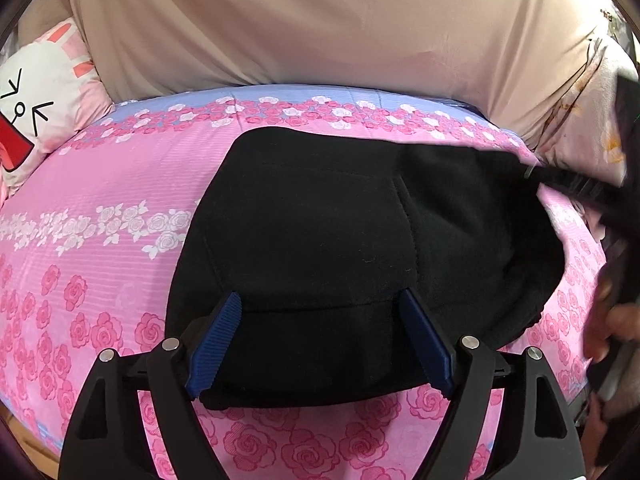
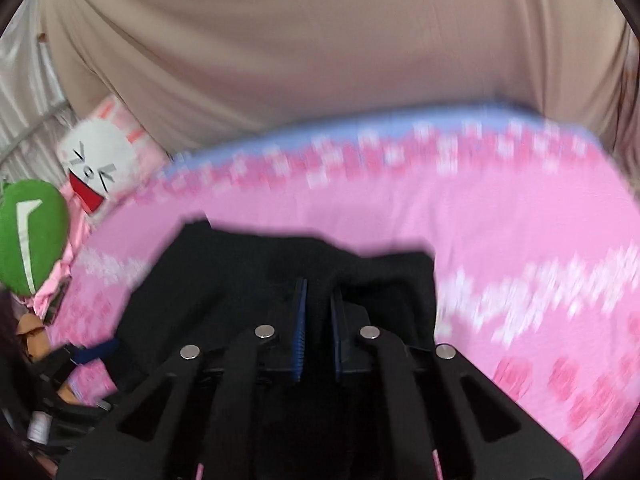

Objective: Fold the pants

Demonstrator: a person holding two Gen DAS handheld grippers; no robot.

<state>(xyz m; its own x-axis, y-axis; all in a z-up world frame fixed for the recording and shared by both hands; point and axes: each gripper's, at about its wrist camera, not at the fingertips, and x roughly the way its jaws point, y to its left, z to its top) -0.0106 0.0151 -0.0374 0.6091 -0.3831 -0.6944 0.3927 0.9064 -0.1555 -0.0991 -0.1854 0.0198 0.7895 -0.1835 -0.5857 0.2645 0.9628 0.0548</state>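
The black pants (image 1: 340,240) lie folded in a compact bundle on the pink rose-print bedspread (image 1: 100,240). My left gripper (image 1: 320,320) is open, its blue pads (image 1: 218,344) spread over the near edge of the bundle, holding nothing. My right gripper (image 2: 319,304) is shut on a fold of the black pants (image 2: 240,280) and lifts it; this view is blurred by motion. The right gripper also shows in the left wrist view (image 1: 576,184), at the bundle's far right edge.
A white rabbit cushion (image 1: 36,92) sits at the bed's left, with a green cushion (image 2: 28,236) beside it. A beige sheet (image 1: 320,20) hangs behind the bed. The person's hand (image 1: 612,328) is at the right edge.
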